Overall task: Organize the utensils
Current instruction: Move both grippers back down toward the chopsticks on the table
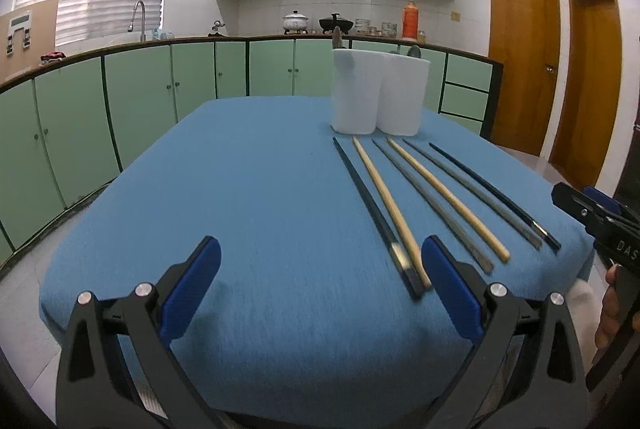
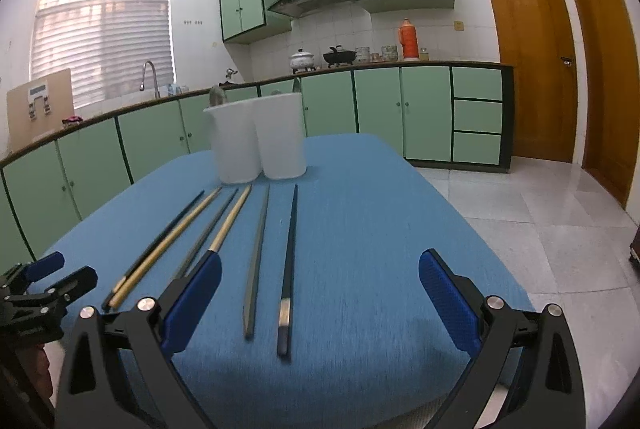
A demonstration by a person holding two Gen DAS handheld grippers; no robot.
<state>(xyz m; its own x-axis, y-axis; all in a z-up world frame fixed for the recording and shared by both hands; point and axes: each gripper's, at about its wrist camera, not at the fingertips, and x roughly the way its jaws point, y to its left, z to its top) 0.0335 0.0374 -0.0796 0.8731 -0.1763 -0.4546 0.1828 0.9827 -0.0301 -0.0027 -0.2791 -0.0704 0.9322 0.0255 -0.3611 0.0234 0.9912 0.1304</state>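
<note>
Several chopsticks lie side by side on the blue tablecloth: dark, wooden, grey, wooden, grey and dark. Two white holders stand behind them with utensil tips showing. My left gripper is open and empty, low over the cloth, left of the chopsticks' near ends. My right gripper is open and empty above the near ends of the grey and dark chopsticks. The holders stand beyond.
The table's right edge drops to a white tiled floor. Green kitchen cabinets and a counter with pots run behind the table. Wooden doors stand at the right. The left gripper shows at the right wrist view's left edge.
</note>
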